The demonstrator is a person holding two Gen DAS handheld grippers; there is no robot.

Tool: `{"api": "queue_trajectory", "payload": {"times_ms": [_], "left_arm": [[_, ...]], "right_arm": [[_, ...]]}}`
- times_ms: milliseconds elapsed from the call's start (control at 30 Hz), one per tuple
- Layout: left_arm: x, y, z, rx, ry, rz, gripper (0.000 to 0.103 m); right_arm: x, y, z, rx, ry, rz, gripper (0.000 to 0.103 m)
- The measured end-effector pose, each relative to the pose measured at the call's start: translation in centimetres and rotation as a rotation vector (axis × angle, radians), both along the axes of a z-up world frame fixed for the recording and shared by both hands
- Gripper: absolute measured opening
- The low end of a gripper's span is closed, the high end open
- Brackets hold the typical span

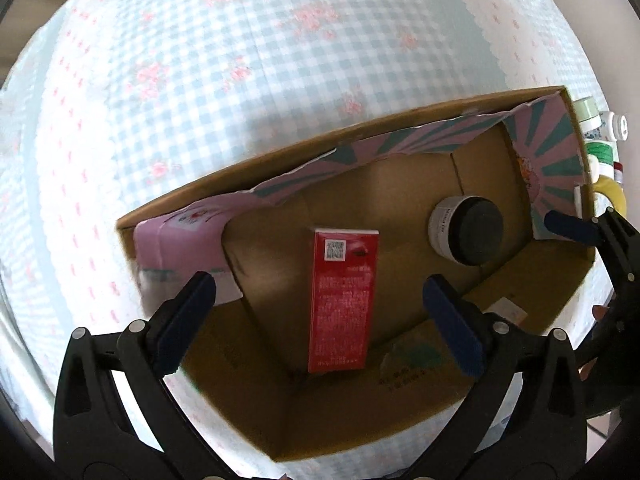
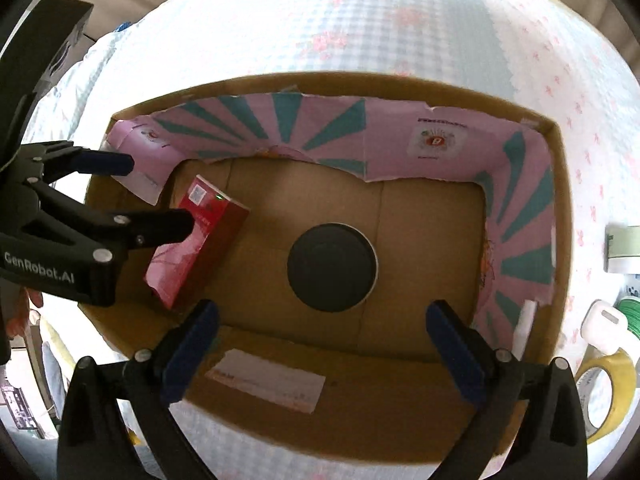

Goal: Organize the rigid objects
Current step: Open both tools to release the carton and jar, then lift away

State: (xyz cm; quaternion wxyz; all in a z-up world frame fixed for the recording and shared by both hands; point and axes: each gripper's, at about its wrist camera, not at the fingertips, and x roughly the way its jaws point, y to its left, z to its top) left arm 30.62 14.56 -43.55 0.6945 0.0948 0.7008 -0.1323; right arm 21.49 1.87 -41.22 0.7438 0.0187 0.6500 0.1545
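Observation:
An open cardboard box (image 1: 520, 280) (image 2: 400, 424) with a pink and teal lining lies on the checked cloth. Inside it stand a red carton (image 1: 342, 300) (image 2: 196, 244) and a white jar with a black lid (image 1: 466, 230) (image 2: 332, 266). My left gripper (image 1: 320, 300) is open and empty, hovering over the carton; it also shows at the left of the right wrist view (image 2: 160, 192). My right gripper (image 2: 322, 334) is open and empty above the jar; one of its fingers (image 1: 568, 226) shows at the right of the left wrist view.
Outside the box's right side lie a yellow tape roll (image 2: 604, 392), a white object (image 2: 606, 326), a green spool (image 2: 632, 312) and a pale green box (image 2: 624, 248). The checked cloth (image 1: 200, 100) spreads beyond the box.

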Motion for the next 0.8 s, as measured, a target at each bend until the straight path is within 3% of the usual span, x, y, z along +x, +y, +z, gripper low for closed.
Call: {"api": "queue_trajectory", "payload": {"times_ms": [433,800], "left_arm": [[-4.7,3.2,10.3,-0.055,-0.161,0.109,0.103],[-12.7,5.5,23.3,-0.165,-0.379,0.168,0.103]], "right_arm": [[-2.4,0.4,7.9,-0.034,-0.138,-0.001,0.103],[-9.4,1.0,17.8,-0.038,-0.228,-0.080,0.103]]}}
